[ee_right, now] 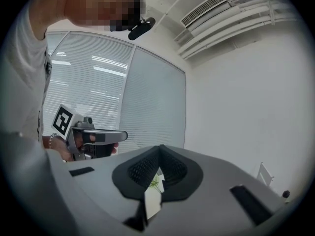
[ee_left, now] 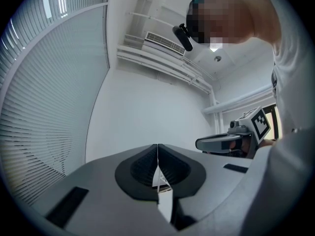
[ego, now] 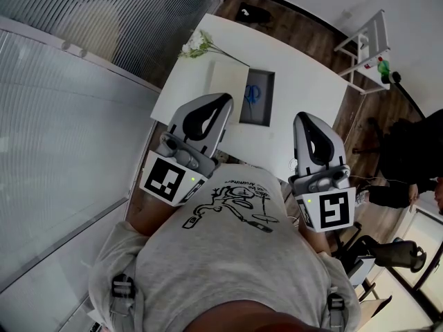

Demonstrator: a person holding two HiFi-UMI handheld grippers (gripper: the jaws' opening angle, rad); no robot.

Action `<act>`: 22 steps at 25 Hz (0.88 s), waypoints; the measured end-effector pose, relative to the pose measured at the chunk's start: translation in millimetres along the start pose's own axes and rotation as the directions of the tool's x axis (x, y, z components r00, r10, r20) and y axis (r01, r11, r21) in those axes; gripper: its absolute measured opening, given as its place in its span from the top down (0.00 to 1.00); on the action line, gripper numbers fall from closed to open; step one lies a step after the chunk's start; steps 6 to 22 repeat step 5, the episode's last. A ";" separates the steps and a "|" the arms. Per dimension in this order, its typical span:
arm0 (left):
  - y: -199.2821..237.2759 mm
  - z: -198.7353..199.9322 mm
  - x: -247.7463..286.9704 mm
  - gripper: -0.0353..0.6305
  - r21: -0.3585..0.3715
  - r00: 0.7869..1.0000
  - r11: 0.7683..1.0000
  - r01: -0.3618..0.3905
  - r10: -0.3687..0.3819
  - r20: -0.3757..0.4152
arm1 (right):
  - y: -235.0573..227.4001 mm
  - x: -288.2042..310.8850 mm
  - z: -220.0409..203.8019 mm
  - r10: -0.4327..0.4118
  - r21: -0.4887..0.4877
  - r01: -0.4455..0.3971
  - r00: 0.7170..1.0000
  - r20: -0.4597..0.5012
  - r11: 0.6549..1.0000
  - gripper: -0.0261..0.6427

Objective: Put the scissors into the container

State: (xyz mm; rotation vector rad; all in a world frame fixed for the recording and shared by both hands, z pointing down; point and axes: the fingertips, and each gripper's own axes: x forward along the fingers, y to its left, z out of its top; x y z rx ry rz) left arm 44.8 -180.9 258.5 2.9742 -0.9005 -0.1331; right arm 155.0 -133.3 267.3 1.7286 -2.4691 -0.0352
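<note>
Blue-handled scissors (ego: 252, 93) lie inside a dark rectangular container (ego: 266, 109) on the white table (ego: 304, 81), well ahead of both grippers. I hold my left gripper (ego: 225, 99) and right gripper (ego: 302, 119) close to my chest, side by side, both pointing level over the table's near edge. My left gripper (ee_left: 157, 151) has its jaws closed tip to tip, with nothing between them. My right gripper (ee_right: 160, 150) is likewise shut and empty. Each gripper view shows the other gripper beside it, against walls and blinds.
A pale flat board (ego: 228, 81) lies against the container's left side. White flowers (ego: 197, 45) lie at the table's far left corner. A white rack (ego: 367, 54) stands at the right, with a seated person (ego: 408, 158) and a black chair (ego: 387, 254) nearer. Blinds (ego: 83, 81) line the left.
</note>
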 end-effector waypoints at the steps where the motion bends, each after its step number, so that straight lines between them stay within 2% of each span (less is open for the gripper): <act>1: 0.3 -0.4 -0.1 0.91 0.001 1.000 1.000 0.000 0.000 0.000 | 0.1 0.4 -0.3 0.000 -0.001 0.000 1.000 0.000 1.000 0.95; 22: 1.3 -1.4 -0.4 0.91 0.005 1.000 1.000 0.000 0.000 0.000 | 0.2 1.1 -0.9 -0.003 -0.006 0.003 1.000 -0.002 1.000 0.95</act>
